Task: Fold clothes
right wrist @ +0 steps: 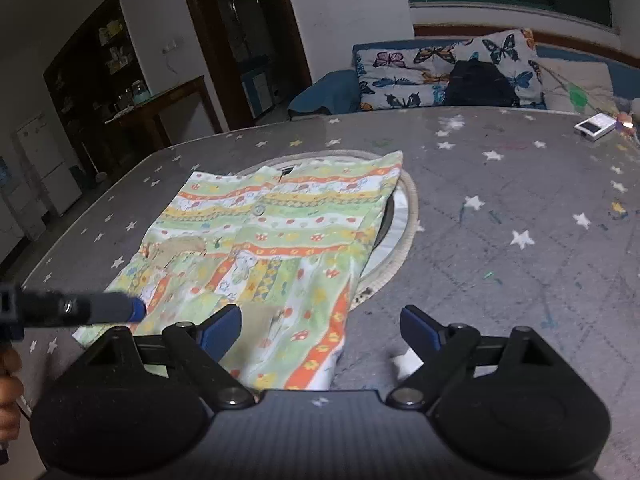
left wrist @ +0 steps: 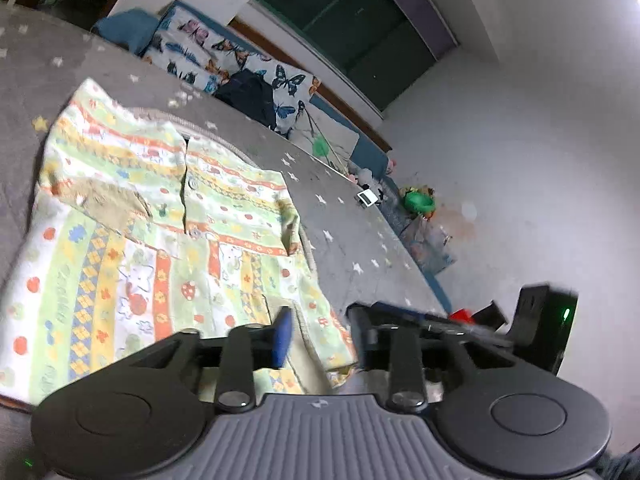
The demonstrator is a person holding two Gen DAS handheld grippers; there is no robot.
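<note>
The garment [right wrist: 276,248] lies spread on the tabletop [right wrist: 500,280], its far right part over a round inset [right wrist: 404,216] in the surface; a small box [right wrist: 595,127] sits toward two o'clock near the far edge. Behind the tabletop, at twelve to one o'clock, stands a sofa [right wrist: 332,92] with cushions [right wrist: 404,76]. The right tool [right wrist: 320,332] hangs over the garment's near hem; the left tool [right wrist: 120,308] reaches in from nine o'clock.

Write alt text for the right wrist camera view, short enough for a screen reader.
A colourful patterned garment lies flat on a grey star-printed table, with the open right gripper over its near hem. The left gripper reaches in from the left edge.
</note>
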